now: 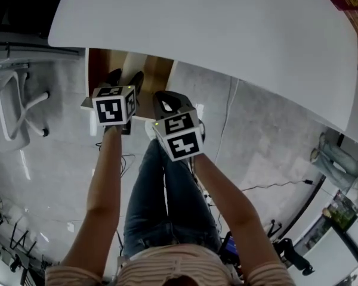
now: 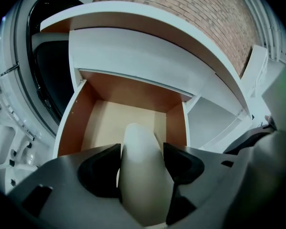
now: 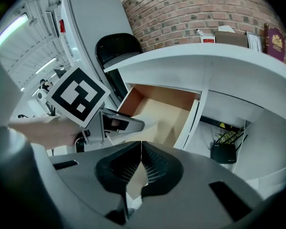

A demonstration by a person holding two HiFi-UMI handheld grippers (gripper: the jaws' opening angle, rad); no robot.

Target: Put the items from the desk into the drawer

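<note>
Ahead of the left hand-held gripper (image 2: 142,149): drawer (image 2: 128,116) interior wood-look, tan, matt; white surface (image 1: 215,28) smooth, low sheen. Rounded item (image 2: 139,168) between its jaws off-white, smooth, matt. Right hand-held gripper (image 3: 141,149) pads (image 3: 155,163) black, finely ribbed; brick wall (image 3: 190,8) beyond rough.

Cream rounded item (image 2: 139,175) gripped between left tongs (image 2: 142,151), above the open wooden drawer (image 2: 107,123).
</note>
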